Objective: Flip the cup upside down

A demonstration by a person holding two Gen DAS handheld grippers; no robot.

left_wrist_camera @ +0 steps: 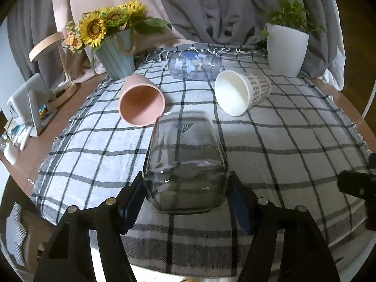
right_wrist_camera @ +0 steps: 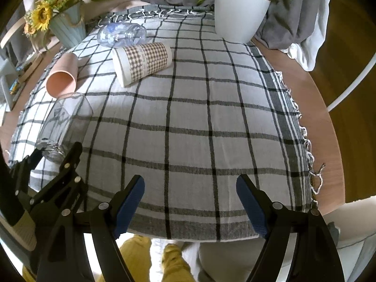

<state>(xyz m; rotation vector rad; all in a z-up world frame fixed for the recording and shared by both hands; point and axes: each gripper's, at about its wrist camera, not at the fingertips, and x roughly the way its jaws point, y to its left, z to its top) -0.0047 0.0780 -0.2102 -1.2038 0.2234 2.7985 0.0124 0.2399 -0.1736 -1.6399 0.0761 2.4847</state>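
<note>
Surface: wooden table [right_wrist_camera: 329,127]
Cover: checked cloth [right_wrist_camera: 188,129]
On cloth: glass cup [left_wrist_camera: 185,162], pink cup [left_wrist_camera: 141,101], patterned paper cup [right_wrist_camera: 143,61], clear bottle [left_wrist_camera: 195,64], white planter [right_wrist_camera: 239,14], sunflower pot [left_wrist_camera: 116,56]

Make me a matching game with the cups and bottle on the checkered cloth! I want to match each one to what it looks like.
Things:
1. glass cup
2. pink cup
3. paper cup
4. plastic bottle

Clues:
A. lying at the back, see-through blue
B. white inside, checked pattern outside
C. between the left gripper's blue pads
D. lying down beside the sunflower pot

Pairs: 1-C, 2-D, 3-B, 4-A
</note>
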